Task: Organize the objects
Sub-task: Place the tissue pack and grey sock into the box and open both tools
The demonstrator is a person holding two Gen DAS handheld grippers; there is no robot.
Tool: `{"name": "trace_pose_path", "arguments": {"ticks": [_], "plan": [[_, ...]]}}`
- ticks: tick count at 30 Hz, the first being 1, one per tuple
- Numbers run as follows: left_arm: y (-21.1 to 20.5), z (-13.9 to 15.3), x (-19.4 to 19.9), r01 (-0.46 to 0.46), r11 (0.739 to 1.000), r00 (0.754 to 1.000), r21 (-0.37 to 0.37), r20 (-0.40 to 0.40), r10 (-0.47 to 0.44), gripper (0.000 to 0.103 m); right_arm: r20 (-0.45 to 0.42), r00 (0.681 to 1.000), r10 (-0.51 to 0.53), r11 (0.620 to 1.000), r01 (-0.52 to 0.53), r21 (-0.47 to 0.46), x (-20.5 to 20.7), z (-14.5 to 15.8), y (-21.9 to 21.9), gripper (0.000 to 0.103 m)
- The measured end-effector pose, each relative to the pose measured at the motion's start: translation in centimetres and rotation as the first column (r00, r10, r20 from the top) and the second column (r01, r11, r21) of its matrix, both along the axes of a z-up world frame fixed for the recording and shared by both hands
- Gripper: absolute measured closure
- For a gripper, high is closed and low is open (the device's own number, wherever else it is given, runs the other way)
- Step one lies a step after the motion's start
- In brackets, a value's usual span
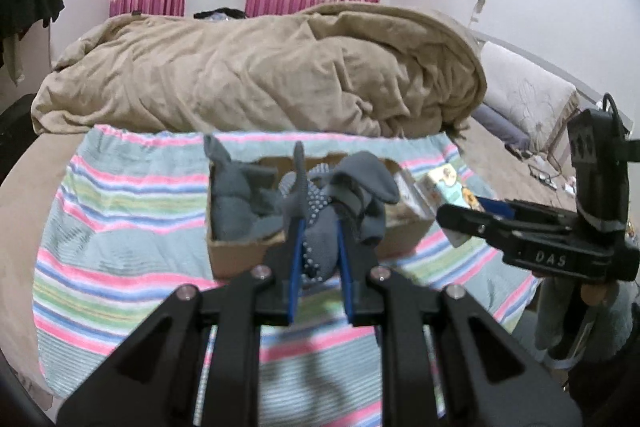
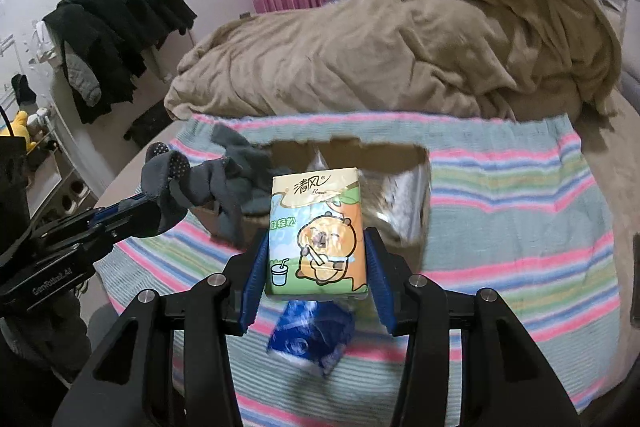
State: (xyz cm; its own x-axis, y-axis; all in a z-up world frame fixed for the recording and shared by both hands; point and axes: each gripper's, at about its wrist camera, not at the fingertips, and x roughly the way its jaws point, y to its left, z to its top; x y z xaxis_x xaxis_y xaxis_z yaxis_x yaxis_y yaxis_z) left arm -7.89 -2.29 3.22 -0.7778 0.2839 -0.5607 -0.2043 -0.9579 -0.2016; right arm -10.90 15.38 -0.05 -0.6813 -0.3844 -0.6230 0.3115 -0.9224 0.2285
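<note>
A cardboard box (image 1: 240,259) sits on the striped blanket (image 1: 120,227) on the bed and holds grey socks (image 1: 240,203). My left gripper (image 1: 319,227) is shut on a grey dotted sock (image 1: 320,247) and holds it over the box's near edge. My right gripper (image 2: 318,243) is shut on a tissue pack (image 2: 316,231) with a cartoon bear, held just in front of the box (image 2: 404,155). The left gripper (image 2: 148,203) with its sock (image 2: 188,183) shows at the left of the right wrist view. The right gripper (image 1: 460,223) shows at the right of the left wrist view.
A blue packet (image 2: 312,339) lies on the blanket under my right gripper. A crumpled tan duvet (image 1: 260,75) fills the bed behind the box. A pillow (image 1: 528,103) lies at the right. Dark clothes (image 2: 120,27) hang on a rack at the left.
</note>
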Motion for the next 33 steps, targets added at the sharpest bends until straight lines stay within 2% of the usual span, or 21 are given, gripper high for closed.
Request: {"name": "trace_pose_path", "arguments": {"ticks": [6,11,19,29,31,33], "plan": [[-0.4,1.1,-1.9,-0.019,1.0,0.999,-0.005,-0.035,0.018,0.086,-0.037,0.999,0.002,1.0,-0.002,0.006,-1.5,1.5,-0.3,0.054],[-0.3,0.7,-4.3,-0.023,1.0,0.999,-0.009,-0.03,0.023,0.086,-0.042,0.999,-0.007,1.0,0.008,0.012,-3.7,1.8,-0.3,0.054],[-0.1,-2.7,-8.0,-0.031,1.0,0.999,-0.003,0.04,0.031,0.086,0.024,0.999,-0.045,0.999,0.045,0.011,-7.4,-0.5,0.2,0.054],[0.8,-6.3,-10.1,-0.01,1.0,0.992,-0.009,0.129,0.011,0.084,0.112,0.989,-0.096,0.995,0.094,0.022,-10.8,-3.6,0.6,0.054],[0.9,-6.7,-10.2,-0.005,1.0,0.989,-0.012,0.147,0.007,0.083,0.112,0.988,-0.109,0.994,0.108,0.017,-11.1,-3.6,0.8,0.053],[1.0,-6.8,-10.1,-0.004,1.0,0.988,-0.011,0.153,0.005,0.082,0.111,0.987,-0.119,0.993,0.118,0.017,-11.3,-3.4,0.8,0.046]]}}
